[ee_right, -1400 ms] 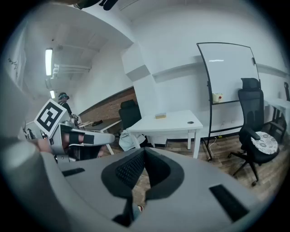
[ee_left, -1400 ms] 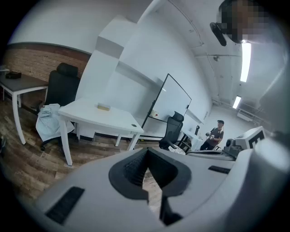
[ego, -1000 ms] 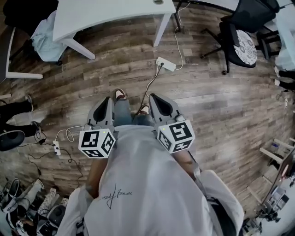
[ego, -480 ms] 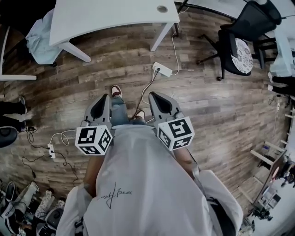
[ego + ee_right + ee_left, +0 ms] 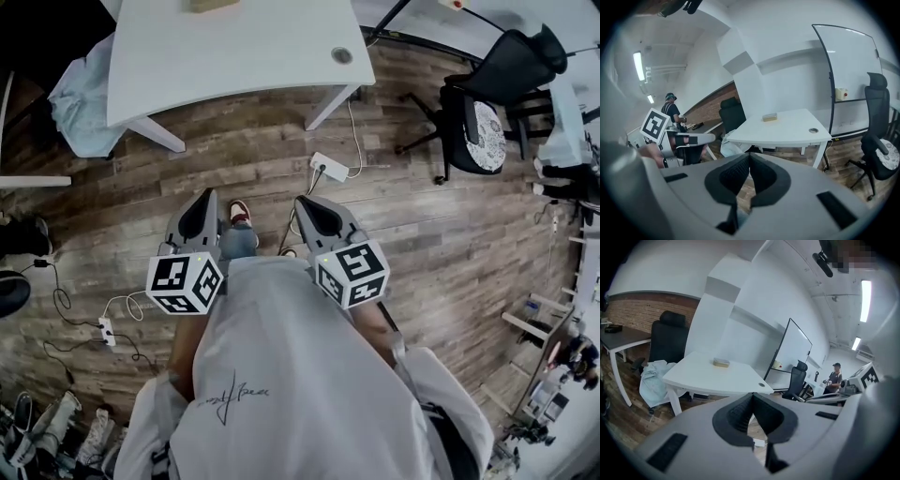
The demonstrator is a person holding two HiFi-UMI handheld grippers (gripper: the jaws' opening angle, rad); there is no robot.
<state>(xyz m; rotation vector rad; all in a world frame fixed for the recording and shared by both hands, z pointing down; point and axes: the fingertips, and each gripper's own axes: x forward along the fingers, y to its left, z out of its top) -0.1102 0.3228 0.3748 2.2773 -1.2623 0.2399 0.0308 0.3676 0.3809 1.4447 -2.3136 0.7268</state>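
My left hand-held gripper (image 5: 201, 214) and right hand-held gripper (image 5: 313, 214) hang side by side above the wooden floor (image 5: 450, 234), each with its jaws pressed together on nothing. A small yellowish block (image 5: 721, 363) lies on the white tabletop (image 5: 234, 47), well apart from both.

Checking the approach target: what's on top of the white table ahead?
A small yellowish block lies on the white table near its far edge, and a round cable hole sits by one corner. The rest of the top shows bare. The block's underside is covered.
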